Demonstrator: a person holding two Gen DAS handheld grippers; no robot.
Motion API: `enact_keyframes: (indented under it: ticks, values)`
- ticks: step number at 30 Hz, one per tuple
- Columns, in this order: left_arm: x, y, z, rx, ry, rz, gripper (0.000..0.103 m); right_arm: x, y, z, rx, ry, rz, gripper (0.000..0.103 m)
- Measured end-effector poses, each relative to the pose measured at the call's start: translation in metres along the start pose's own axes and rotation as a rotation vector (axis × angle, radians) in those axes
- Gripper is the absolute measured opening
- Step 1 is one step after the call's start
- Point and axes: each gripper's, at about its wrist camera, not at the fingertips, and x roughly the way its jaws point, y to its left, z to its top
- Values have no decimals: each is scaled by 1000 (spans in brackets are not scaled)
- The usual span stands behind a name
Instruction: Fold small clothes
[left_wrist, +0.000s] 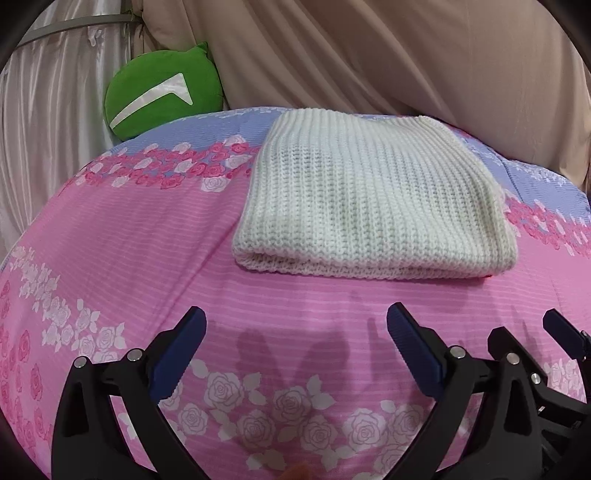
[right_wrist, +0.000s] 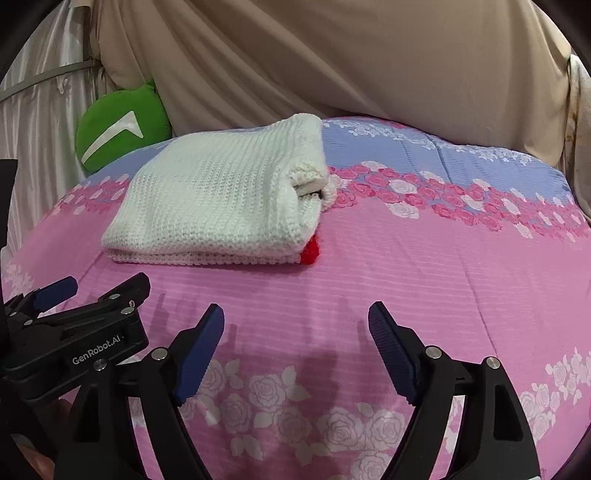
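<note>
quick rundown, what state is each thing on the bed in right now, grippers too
white knit garment: folded into a flat stack, lying on the bedspread, a red bit showing at its near right corner
left gripper: open, nothing between its fingers, short of the garment
right gripper: open, empty, short of the garment
green cushion: propped against the drapes at the bed's far left
floral bedspread: spread flat

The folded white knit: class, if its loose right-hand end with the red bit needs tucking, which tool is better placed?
Probably the right tool. The white knit's open end lies nearer its side; the left tool faces the closed fold. Both are open and empty.
</note>
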Motion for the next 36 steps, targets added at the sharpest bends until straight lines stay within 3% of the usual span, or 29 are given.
enact_keyframes:
  ticks: [12, 21, 36]
  values:
    - [1, -3, 2, 28, -2, 0, 96, 2, -4, -1, 29, 3, -29, 86]
    - [1, -7, -1, 48, -8, 84, 96, 3, 1, -2, 7, 7, -33, 86]
    - [4, -1, 1, 37, 14, 55, 96, 5, 5, -2, -4, 15, -29, 86]
